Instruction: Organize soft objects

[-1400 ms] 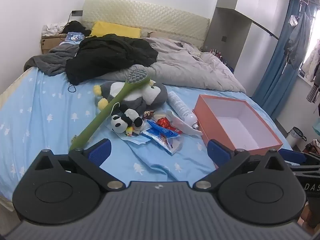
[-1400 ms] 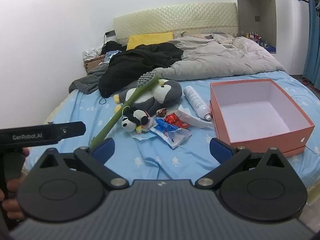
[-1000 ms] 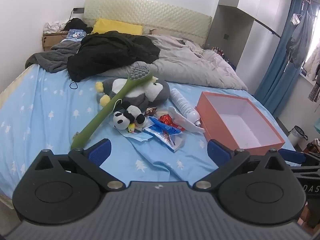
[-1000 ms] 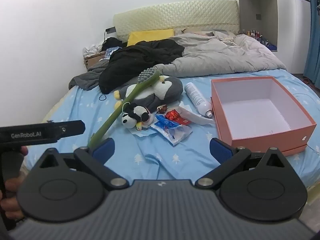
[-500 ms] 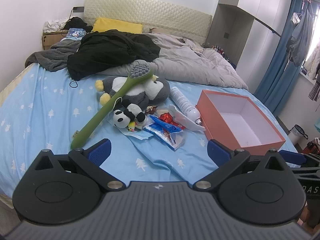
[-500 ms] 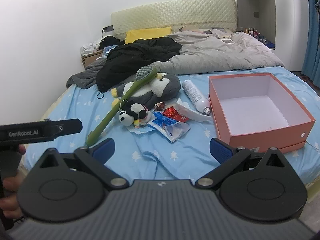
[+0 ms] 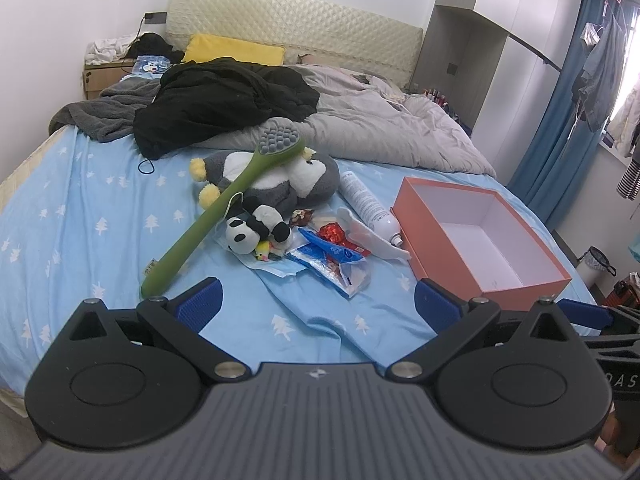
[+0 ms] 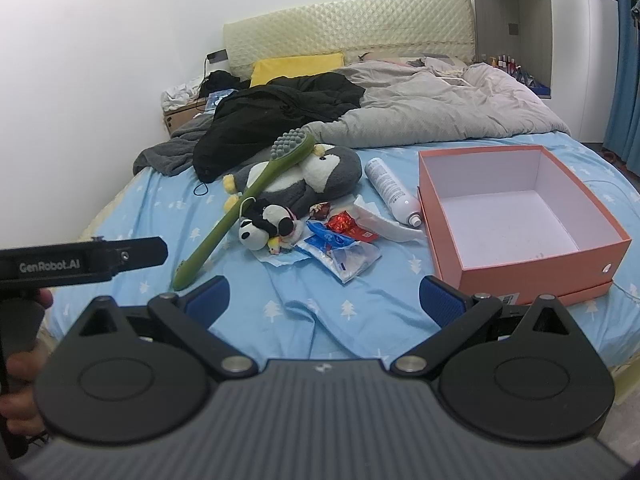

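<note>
A grey and white penguin plush (image 7: 280, 184) (image 8: 316, 176) lies on the blue bed sheet. A small panda plush (image 7: 256, 230) (image 8: 268, 226) lies just in front of it. A long green brush (image 7: 224, 208) (image 8: 244, 204) leans across both. An open, empty orange box (image 7: 476, 240) (image 8: 516, 216) stands to the right. My left gripper (image 7: 316, 304) and right gripper (image 8: 324, 300) are both open and empty, held near the bed's front edge, well short of the toys.
A white spray can (image 7: 368, 206) (image 8: 392, 190), snack wrappers (image 7: 332, 252) (image 8: 340, 244) and a tissue lie between the toys and the box. Black clothes (image 7: 224, 100), a grey blanket and a grey duvet (image 7: 380, 128) cover the far bed. Blue curtains hang at right.
Both views have shifted slightly over the bed; the pile and the box sit a little nearer and lower in frame. No object on the bed has moved. Both grippers stay open.
</note>
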### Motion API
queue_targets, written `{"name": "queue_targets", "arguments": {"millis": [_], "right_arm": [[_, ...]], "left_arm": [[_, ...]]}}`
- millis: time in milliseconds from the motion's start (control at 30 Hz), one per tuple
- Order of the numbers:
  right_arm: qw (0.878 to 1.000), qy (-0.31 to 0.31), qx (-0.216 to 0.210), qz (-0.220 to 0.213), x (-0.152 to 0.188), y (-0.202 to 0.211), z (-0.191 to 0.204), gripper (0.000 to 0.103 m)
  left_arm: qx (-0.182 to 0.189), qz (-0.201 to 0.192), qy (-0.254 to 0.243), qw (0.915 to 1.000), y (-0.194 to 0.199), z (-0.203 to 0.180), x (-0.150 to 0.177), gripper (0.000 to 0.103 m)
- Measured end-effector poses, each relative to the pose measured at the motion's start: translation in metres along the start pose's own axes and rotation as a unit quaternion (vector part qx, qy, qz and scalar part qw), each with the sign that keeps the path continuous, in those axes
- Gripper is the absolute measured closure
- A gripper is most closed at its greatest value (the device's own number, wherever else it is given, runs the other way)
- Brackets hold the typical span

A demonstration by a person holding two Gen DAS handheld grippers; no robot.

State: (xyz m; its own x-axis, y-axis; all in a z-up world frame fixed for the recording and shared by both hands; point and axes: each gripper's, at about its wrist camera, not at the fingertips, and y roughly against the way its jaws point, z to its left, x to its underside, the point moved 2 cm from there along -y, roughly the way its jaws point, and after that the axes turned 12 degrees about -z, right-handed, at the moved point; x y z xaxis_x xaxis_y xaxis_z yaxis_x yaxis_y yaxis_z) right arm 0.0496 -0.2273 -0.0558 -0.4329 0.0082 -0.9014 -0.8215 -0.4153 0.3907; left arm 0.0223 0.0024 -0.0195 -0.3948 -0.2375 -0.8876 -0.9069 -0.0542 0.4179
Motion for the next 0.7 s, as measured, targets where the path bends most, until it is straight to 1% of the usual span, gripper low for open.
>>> {"name": "queue_targets", "arguments": {"millis": [700], "right_arm": [[1.0,-0.002,0.001,0.003,0.0053,-0.0014,0.0048,0.0]], "left_arm": [[0.003,0.001,-0.002,1.0,-0.0009,-0.0046,0.0041,0.0]]}}
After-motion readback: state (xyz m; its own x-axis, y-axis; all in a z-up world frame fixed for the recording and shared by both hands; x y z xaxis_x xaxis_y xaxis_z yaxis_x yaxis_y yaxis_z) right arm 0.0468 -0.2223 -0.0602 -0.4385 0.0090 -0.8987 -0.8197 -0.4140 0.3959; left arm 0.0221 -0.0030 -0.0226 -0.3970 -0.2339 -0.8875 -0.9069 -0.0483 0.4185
